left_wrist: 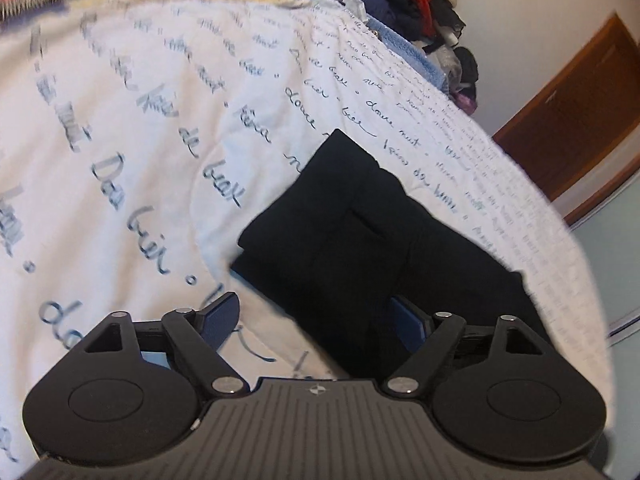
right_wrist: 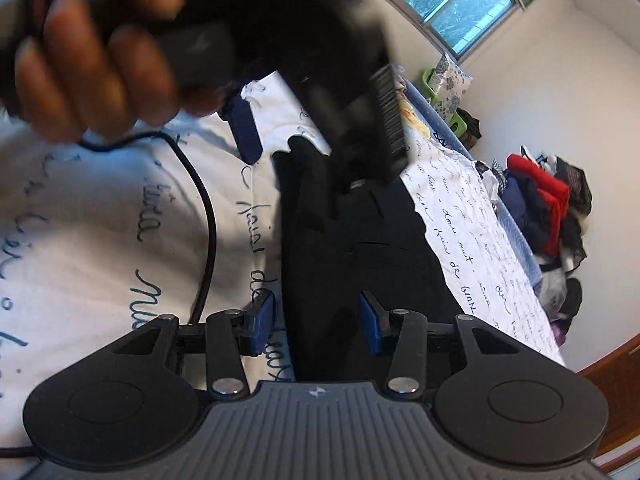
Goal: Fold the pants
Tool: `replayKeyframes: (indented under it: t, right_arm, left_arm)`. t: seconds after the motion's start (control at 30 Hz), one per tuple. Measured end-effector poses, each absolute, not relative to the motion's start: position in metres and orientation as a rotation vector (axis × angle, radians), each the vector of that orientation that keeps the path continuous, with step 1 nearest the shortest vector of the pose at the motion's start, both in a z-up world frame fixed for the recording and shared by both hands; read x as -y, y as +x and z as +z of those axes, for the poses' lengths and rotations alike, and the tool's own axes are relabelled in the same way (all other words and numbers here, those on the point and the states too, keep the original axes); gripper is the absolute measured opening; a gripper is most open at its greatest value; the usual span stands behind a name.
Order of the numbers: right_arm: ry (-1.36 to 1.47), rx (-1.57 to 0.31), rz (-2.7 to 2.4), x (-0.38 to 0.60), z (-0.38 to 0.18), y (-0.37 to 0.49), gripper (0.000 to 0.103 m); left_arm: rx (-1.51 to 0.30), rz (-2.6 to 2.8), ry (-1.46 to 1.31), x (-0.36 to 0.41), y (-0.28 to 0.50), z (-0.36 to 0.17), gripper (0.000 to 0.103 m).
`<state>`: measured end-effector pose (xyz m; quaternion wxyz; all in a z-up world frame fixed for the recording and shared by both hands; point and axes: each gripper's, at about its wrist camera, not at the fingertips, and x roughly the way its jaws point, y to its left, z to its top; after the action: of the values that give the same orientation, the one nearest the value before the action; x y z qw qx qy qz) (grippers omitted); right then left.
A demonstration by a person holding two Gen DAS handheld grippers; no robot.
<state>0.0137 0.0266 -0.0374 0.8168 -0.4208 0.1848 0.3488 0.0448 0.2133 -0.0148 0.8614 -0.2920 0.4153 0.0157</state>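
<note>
The black pants (left_wrist: pixel 360 236) lie folded into a compact block on the white bedspread (left_wrist: pixel 120 140) with its handwritten lettering, close to the edge of the bed, presumably so both hands can reach them from the side. The left gripper (left_wrist: pixel 324 320) hangs above the near end of the pants with its jaws spread wide; its blue pads (left_wrist: pixel 222 312) press on nothing, and the right-hand pad sits over black cloth without pinching it. The right gripper (right_wrist: pixel 318 324) points down along the length of the pants with its jaws about half apart, one pad over the bedspread, the other over the cloth; it seems to hold nothing, though the dark fabric makes contact hard to judge. In the right wrist view a blurred hand (right_wrist: pixel 92 68) carries the other gripper over the far end. By the look of it, the fold is done or nearly so. A heap of clothes (left_wrist: pixel 404 0) waits beyond.
</note>
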Motion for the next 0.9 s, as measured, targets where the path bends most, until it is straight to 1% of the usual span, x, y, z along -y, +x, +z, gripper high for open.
replayKeyframes:
  t: [0.07, 0.2, 0.33, 0.4, 0.43, 0.47, 0.5, 0.53, 0.6, 0.7, 0.77, 0.83, 0.9]
  right_arm:
    - [-0.888, -0.384, 0.739, -0.031, -0.039, 0.016, 0.045]
    - [-0.893, -0.340, 0.712, -0.042, -0.040, 0.020, 0.045]
    - [-0.919, -0.296, 0.711, -0.056, -0.044, 0.026, 0.042]
    - [-0.920, -0.277, 0.726, -0.061, -0.045, 0.029, 0.029]
    - [-0.915, -0.273, 0.734, -0.064, -0.045, 0.030, 0.026]
    - [-0.906, -0.267, 0.735, -0.066, -0.044, 0.032, 0.019]
    - [-0.891, -0.258, 0.732, -0.066, -0.043, 0.034, 0.015]
    - [-0.869, -0.251, 0.725, -0.065, -0.040, 0.037, 0.014]
    - [-0.771, -0.256, 0.722, -0.056, -0.026, 0.044, 0.012]
    - [-0.586, -0.312, 0.740, -0.039, -0.005, 0.061, 0.011]
    - [-0.497, -0.359, 0.762, -0.027, 0.006, 0.072, 0.012]
    - [-0.441, -0.459, 0.863, -0.015, 0.013, 0.082, 0.012]
    - [-0.345, -0.515, 0.939, 0.000, 0.022, 0.088, 0.012]
  left_arm:
    - [-0.875, -0.004, -0.719, -0.223, 0.047, -0.020, 0.087]
    - [-0.884, -0.111, -0.930, -0.239, 0.051, -0.035, 0.089]
    - [-0.875, -0.162, -1.054, -0.246, 0.051, -0.047, 0.091]
    - [-0.864, -0.174, -1.086, -0.249, 0.053, -0.051, 0.091]
    - [-0.857, -0.180, -1.101, -0.251, 0.055, -0.052, 0.091]
    - [-0.851, -0.186, -1.115, -0.252, 0.056, -0.054, 0.091]
    - [-0.842, -0.194, -1.129, -0.252, 0.057, -0.054, 0.091]
    - [-0.834, -0.201, -1.139, -0.253, 0.059, -0.055, 0.090]
    - [-0.826, -0.206, -1.143, -0.251, 0.065, -0.054, 0.089]
    - [-0.828, -0.192, -1.123, -0.245, 0.079, -0.054, 0.085]
    - [-0.827, -0.186, -1.109, -0.242, 0.090, -0.053, 0.079]
    - [-0.836, -0.158, -1.076, -0.238, 0.098, -0.052, 0.074]
    - [-0.849, -0.127, -1.036, -0.235, 0.103, -0.050, 0.071]
